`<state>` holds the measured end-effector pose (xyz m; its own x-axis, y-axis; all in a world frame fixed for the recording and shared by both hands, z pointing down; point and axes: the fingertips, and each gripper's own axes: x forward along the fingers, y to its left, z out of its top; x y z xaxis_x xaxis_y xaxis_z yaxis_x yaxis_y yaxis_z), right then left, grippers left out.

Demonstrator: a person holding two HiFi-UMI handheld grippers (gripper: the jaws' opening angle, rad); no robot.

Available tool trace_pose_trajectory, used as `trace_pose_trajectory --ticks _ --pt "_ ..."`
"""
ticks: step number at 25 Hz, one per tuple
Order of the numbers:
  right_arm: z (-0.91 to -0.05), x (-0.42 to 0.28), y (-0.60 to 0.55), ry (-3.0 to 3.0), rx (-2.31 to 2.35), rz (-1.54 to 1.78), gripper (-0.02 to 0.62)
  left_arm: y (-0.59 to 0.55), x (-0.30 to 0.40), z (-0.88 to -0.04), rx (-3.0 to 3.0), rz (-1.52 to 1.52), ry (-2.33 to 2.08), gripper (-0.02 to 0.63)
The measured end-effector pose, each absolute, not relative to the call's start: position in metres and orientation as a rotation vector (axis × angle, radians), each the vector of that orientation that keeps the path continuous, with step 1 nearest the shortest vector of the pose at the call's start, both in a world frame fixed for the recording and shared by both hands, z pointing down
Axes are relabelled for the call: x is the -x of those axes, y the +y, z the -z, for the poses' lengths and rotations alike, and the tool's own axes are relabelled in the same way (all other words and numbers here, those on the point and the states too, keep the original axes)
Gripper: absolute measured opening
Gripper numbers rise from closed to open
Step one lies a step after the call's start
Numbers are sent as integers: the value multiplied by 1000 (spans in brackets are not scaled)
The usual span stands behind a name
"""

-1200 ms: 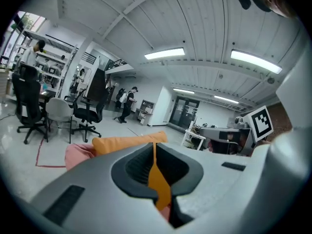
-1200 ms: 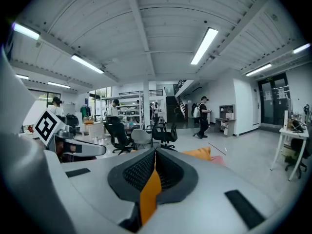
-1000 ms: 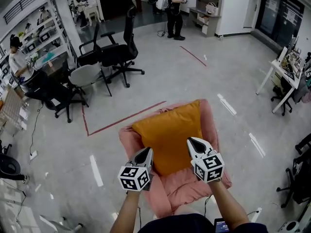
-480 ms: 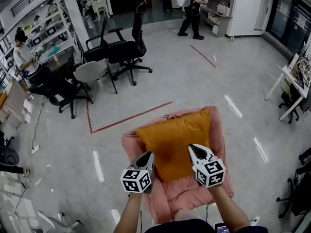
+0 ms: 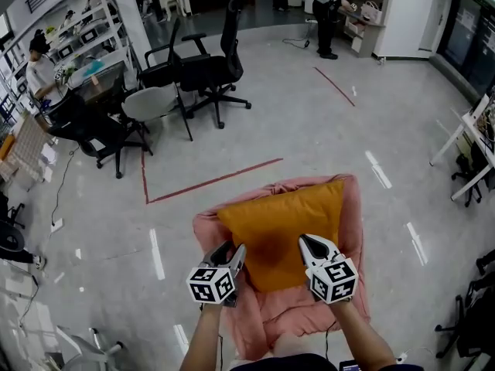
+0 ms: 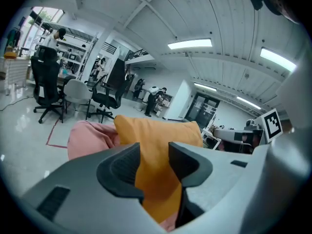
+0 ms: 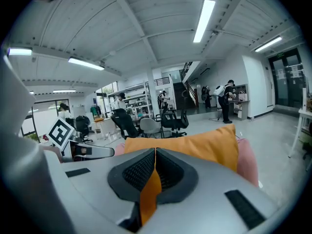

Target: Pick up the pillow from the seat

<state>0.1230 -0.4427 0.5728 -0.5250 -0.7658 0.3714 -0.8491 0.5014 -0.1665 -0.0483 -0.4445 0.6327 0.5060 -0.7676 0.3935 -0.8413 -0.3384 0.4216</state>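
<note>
Opening up, the left tool [image 5: 232, 249] has just spread its jaws apart. In the left gripper view the left tool [image 6: 154, 160] shows the orange pillow [image 6: 157, 130] in the gap between its jaws, but the pads do not press on it, so it grips nothing yet. I think this means the left tool is getting ready to bite the pillow's edge.

The right tool [image 5: 308, 243] is clenched. In the right gripper view the right tool [image 7: 154, 153] has its tips meeting, and the pillow [image 7: 204, 143] shows beyond them. It looks empty to me. It would need to open before it can help.

The pillow [image 5: 282, 221] lies on the pink seat [image 5: 207, 226], and it is not picked up yet. The left tool is at the pillow's near left edge and the right tool is over its near right part. I cannot tell if either one touches it.

A second ago both tools were shut and sat higher above the pillow. Now they have come down closer to it. The pillow has not moved on the seat.
</note>
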Motion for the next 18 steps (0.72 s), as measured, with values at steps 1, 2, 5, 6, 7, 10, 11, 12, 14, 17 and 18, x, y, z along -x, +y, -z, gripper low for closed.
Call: trace_pose_trajectory --ticks 1,2,5,6,7,10,11,12,14,17,18 --pt "-575 -124 -444 -2497 -1372 -491 20 -447 47 -635 -2168 -161 -1308 190" --pt "-576 -126 -445 -2497 -1373 -500 20 -450 46 -637 -2167 -155 -1310 219" --pt "-583 -131 -446 -2496 -1373 -526 20 -457 43 -644 -2151 -148 -1330 294" --pt "-586 -132 -446 -2496 -1371 -535 20 -458 42 -647 -2142 -150 -1337 313" --pt "-589 -132 -445 -2496 -1368 -542 20 -459 41 -650 -2133 -155 -1344 332" --pt "-595 -134 -446 -2493 -1355 -557 20 -464 36 -660 -2112 -164 -1360 378" --pt "-596 -135 -447 -2492 -1350 -559 20 -467 35 -662 -2107 -162 -1370 399" --pt "-598 -137 -447 -2492 -1346 -561 20 -469 34 -665 -2102 -158 -1380 422" --pt "-601 -141 -446 -2490 -1341 -564 20 -472 33 -669 -2090 -155 -1403 457" --pt "-605 -145 -446 -2483 -1337 -572 20 -475 33 -675 -2080 -168 -1425 482" --pt "-607 -146 -446 -2480 -1334 -575 20 -476 33 -677 -2078 -174 -1425 483"
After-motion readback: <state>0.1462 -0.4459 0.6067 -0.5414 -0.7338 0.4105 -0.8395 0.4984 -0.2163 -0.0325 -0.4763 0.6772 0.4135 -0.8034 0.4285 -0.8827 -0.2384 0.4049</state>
